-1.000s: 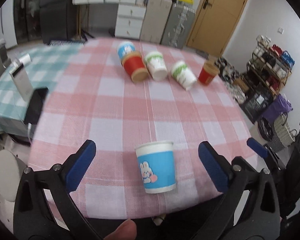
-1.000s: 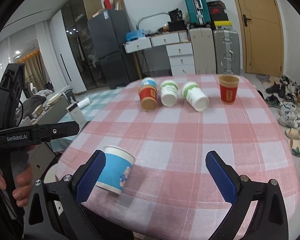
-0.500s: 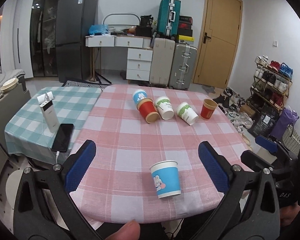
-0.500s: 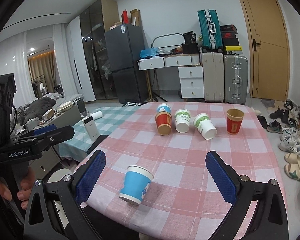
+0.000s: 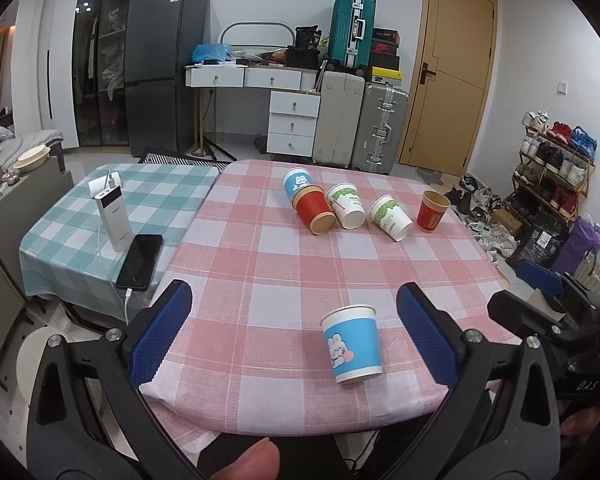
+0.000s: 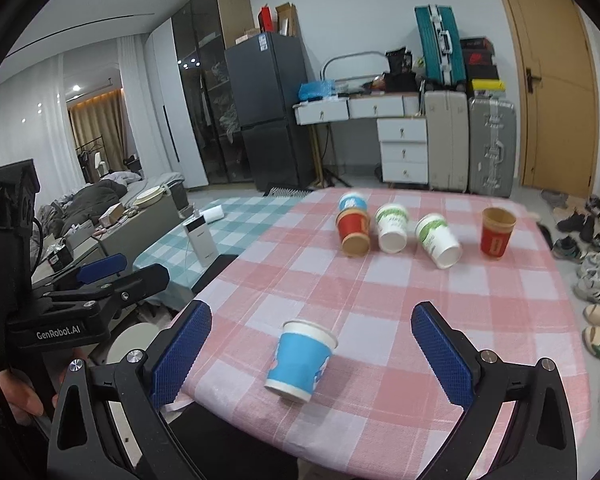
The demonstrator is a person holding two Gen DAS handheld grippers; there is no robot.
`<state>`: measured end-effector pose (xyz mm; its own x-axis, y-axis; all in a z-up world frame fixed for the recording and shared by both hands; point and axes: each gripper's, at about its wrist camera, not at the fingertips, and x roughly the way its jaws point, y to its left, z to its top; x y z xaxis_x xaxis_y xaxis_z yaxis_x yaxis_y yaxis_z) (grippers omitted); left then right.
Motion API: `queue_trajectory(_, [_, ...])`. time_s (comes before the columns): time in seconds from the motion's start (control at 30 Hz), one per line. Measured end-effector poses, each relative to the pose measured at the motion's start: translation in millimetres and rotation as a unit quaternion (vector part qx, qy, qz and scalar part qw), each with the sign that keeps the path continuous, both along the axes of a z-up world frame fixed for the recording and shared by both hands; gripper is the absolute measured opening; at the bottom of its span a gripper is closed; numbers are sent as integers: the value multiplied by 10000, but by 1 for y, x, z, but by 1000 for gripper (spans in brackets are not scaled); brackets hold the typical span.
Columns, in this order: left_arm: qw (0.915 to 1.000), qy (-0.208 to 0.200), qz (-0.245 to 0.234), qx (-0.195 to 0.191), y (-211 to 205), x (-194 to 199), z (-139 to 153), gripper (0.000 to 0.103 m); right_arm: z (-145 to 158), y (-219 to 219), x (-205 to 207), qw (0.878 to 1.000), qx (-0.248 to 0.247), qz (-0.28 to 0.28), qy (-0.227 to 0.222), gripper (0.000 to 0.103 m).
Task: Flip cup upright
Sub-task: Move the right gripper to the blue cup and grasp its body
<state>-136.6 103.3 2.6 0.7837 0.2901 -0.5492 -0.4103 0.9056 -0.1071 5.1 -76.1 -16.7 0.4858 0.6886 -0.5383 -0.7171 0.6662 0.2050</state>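
A blue paper cup with a rabbit print (image 5: 353, 347) stands upright near the front edge of the pink checked table (image 5: 284, 264); it also shows in the right wrist view (image 6: 300, 360). Farther back lie a blue cup (image 5: 298, 184), a red cup (image 5: 315, 210) and two white-and-green cups (image 5: 346, 205) (image 5: 392, 217) on their sides. A red cup (image 5: 431, 211) stands upright at the right. My left gripper (image 5: 294, 332) is open and empty, pulled back from the table's front edge. My right gripper (image 6: 310, 356) is open and empty, likewise back.
A teal checked table (image 5: 100, 216) at the left bears a power bank (image 5: 114, 216) and a phone (image 5: 140, 260). Suitcases (image 5: 360, 120), a white desk (image 5: 268, 80) and a fridge (image 5: 160, 68) stand behind. A shoe rack (image 5: 552, 168) is at the right.
Both grippers have drawn back and up from the upright blue cup, so more of the room shows. The cups have not moved.
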Motion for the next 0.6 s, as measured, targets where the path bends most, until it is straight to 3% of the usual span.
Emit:
queue_trajectory(0.2, [9998, 4, 176, -86, 15, 0, -14, 102, -26, 17, 19, 9983, -242, 35, 530, 102])
queue_trajectory(0.4, [9995, 68, 309, -99, 39, -4, -33, 102, -72, 41, 49, 9880, -599, 205, 1410, 102])
queue_trajectory(0.47, [9992, 119, 354, -165, 47, -3, -43, 102, -91, 51, 65, 9773, -650, 348, 1988, 102])
queue_trajectory(0.6, [9974, 345, 520, -373, 70, 5, -65, 102, -126, 69, 95, 9414, -618, 581, 3264, 102])
